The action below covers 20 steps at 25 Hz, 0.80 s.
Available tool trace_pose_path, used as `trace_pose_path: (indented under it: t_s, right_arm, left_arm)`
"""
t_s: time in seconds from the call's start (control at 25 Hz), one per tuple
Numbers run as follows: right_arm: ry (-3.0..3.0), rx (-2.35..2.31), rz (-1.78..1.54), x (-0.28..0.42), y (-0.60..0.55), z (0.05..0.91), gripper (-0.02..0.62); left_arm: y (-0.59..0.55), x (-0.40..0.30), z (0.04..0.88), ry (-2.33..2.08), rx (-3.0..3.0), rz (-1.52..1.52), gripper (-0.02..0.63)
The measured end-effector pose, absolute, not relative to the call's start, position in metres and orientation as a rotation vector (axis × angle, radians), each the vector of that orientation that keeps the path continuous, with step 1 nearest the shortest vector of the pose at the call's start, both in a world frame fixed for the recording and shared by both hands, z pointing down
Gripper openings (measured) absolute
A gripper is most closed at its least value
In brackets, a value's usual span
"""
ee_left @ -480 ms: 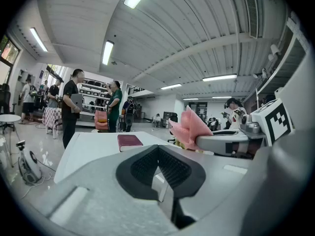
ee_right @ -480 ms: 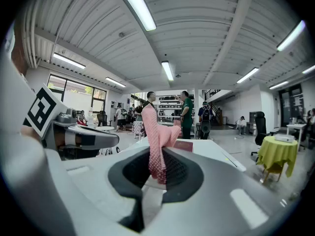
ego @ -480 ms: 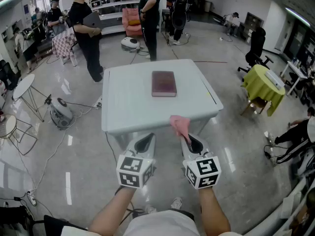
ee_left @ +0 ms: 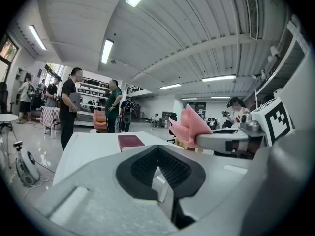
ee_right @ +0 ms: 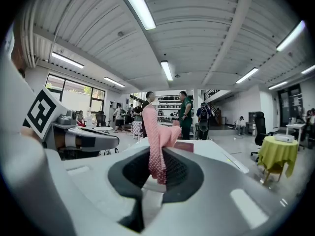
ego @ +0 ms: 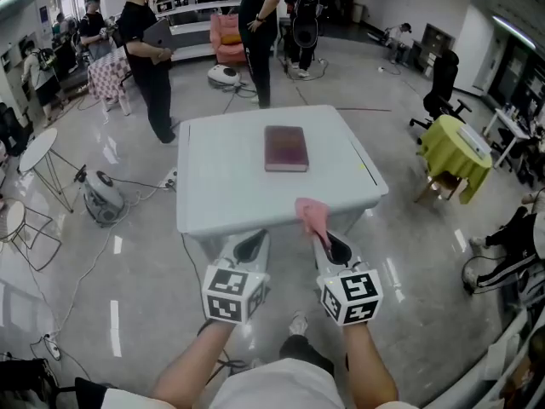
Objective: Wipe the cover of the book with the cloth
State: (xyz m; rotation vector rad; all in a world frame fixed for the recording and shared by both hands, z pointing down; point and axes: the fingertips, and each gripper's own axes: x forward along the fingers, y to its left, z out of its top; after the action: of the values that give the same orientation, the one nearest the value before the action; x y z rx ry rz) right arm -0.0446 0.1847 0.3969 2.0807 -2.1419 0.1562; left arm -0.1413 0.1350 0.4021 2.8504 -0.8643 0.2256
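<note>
Pink cloth (ego: 312,214) clamped in right hand-held gripper (ego: 324,239) as before | left hand-held gripper (ego: 255,239) closed, empty | book (ego: 285,148) unmoved on table (ego: 213,186)

The cloth (ee_right: 158,146) is pink fabric with a fine knobbly weave. The book (ego: 285,147) has a dull, matt maroon cover. The table (ego: 221,186) is smooth white. The left gripper (ego: 252,244) and right gripper (ego: 329,244) look like matt grey plastic, with dark, finely ribbed pads (ee_left: 147,166). The floor (ego: 128,262) is glossy
</note>
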Motion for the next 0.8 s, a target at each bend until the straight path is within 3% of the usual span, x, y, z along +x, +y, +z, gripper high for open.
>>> trace_pose_path:
  t_s: [0.36, 0.8]
  right_arm:
    - [-2.17, 2.05, 0.149, -0.019, 0.132, 0.406, 0.038]
    - [-2.245, 1.933, 0.165, 0.068, 0.034, 0.418, 0.038]
  left_arm:
    - [0.086, -0.113, 0.409, -0.892, 2.869, 0.241, 0.006]
    - [-0.002, -0.026, 0.423, -0.983, 2.811, 0.291, 0.006]
